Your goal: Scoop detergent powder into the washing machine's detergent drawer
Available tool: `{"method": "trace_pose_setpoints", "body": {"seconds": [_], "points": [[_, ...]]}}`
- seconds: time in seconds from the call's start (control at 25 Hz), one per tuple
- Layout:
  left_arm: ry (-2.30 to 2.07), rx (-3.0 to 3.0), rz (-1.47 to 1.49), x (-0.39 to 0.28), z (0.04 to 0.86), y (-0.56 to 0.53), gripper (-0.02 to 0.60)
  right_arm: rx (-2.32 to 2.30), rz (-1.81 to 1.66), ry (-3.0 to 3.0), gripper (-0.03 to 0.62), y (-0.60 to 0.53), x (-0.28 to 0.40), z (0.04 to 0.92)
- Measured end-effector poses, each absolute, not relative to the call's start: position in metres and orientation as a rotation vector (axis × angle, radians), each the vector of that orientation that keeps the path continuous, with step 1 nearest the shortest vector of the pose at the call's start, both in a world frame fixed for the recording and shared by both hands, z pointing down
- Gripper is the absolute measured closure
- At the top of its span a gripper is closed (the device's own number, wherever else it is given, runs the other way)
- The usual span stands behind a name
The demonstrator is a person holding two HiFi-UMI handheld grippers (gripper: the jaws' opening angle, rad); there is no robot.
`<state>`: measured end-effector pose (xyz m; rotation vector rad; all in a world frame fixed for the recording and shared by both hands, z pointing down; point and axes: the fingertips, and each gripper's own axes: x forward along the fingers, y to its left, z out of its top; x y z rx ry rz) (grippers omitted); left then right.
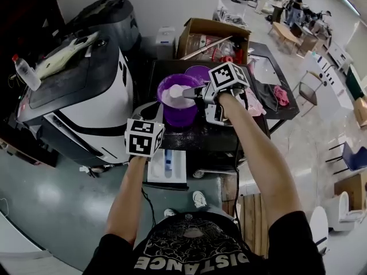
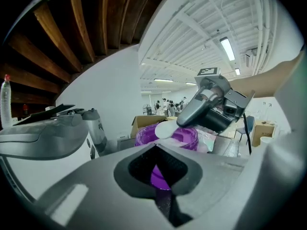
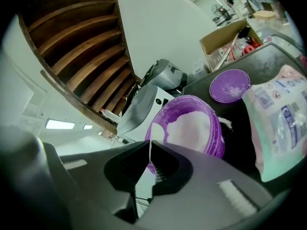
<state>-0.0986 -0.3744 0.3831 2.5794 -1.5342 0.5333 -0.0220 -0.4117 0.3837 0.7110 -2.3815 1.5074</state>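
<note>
A purple tub (image 1: 178, 109) of white detergent powder stands on the black table (image 1: 269, 67). My right gripper (image 1: 193, 93) hangs over the tub, shut on the handle of a white scoop (image 2: 165, 128), whose head sits at the tub's rim. In the right gripper view the handle shows as a thin white edge (image 3: 150, 150) between the jaws, with the tub (image 3: 192, 128) beyond. My left gripper (image 1: 148, 114) is shut with nothing in it, just left of the tub and above the pulled-out white detergent drawer (image 1: 172, 166). The washing machine (image 1: 74, 102) is at the left.
The purple lid (image 3: 230, 86) lies behind the tub and a detergent bag (image 3: 283, 123) lies to its right. An open cardboard box (image 1: 215, 39) stands at the table's back. A plastic bottle (image 1: 26, 73) rests on the machine. People and chairs are far off.
</note>
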Motion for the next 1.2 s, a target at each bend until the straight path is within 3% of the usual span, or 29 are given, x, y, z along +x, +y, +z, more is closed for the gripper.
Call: {"method": "trace_pose_setpoints", "body": {"seconds": [0.56,1.2], "points": [[-1.462,2.638,0.529,-0.107,0.382,-0.352,0.581,0.940,1.888,-2.461,0.557,-0.398,-0.015,0.382],[-1.586,2.552,0.545,-0.127,0.393,-0.336,0.581,0.727,2.008,-2.562,0.557,-0.378,-0.024,0.373]]}}
